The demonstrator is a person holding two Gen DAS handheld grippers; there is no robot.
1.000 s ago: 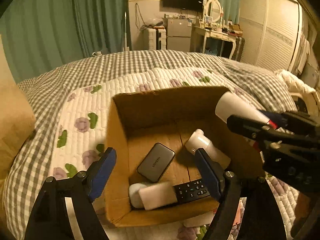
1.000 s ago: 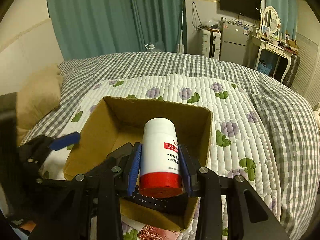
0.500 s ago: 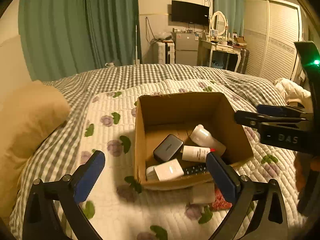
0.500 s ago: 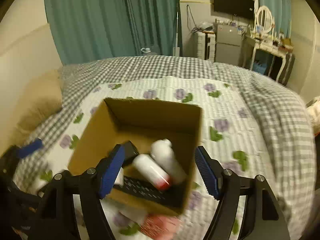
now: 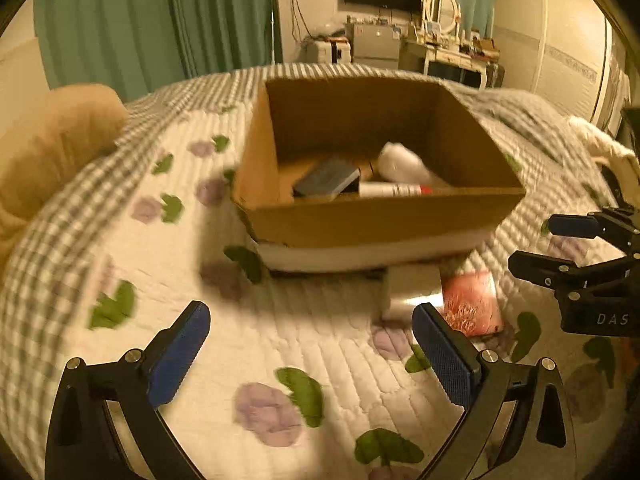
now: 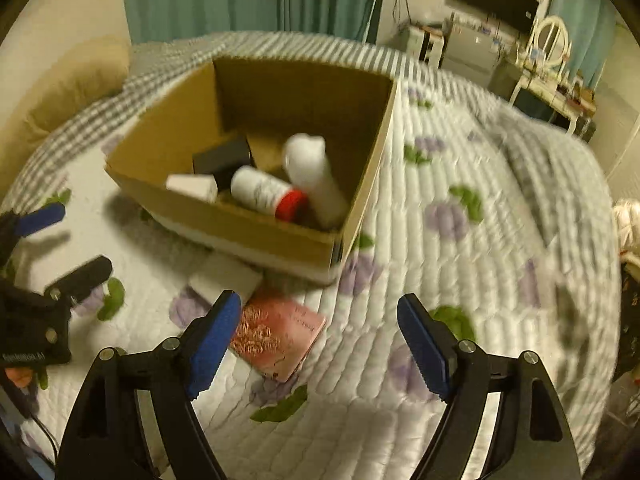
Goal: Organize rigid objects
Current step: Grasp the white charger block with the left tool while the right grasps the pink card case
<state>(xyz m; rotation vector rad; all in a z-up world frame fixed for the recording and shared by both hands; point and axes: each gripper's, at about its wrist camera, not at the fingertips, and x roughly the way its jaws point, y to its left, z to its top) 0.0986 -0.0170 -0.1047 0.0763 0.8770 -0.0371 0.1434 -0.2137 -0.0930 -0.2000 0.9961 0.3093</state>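
Both tools listed: my left tool (image 5: 308, 354) spread wide and empty, my right tool (image 6: 318, 344) likewise wide and empty, each hovering over the quilted bed (image 6: 460, 264). Cardboard box (image 6: 256, 236), at 12 o'clock from both, holds a red-capped bottle (image 6: 266, 194), a white bottle (image 6: 314, 178), a dark flat device (image 6: 222, 158) and a small white box (image 6: 192, 186), laid flat, presumably so they cannot roll off the soft bedding. Still outside, at the box's near wall: a white block (image 6: 226, 278) and a pink booklet (image 6: 280, 334), touching. Open quilt lies at 3 o'clock of the box, giving free room to approach; my left tool crowds the 9 o'clock side.
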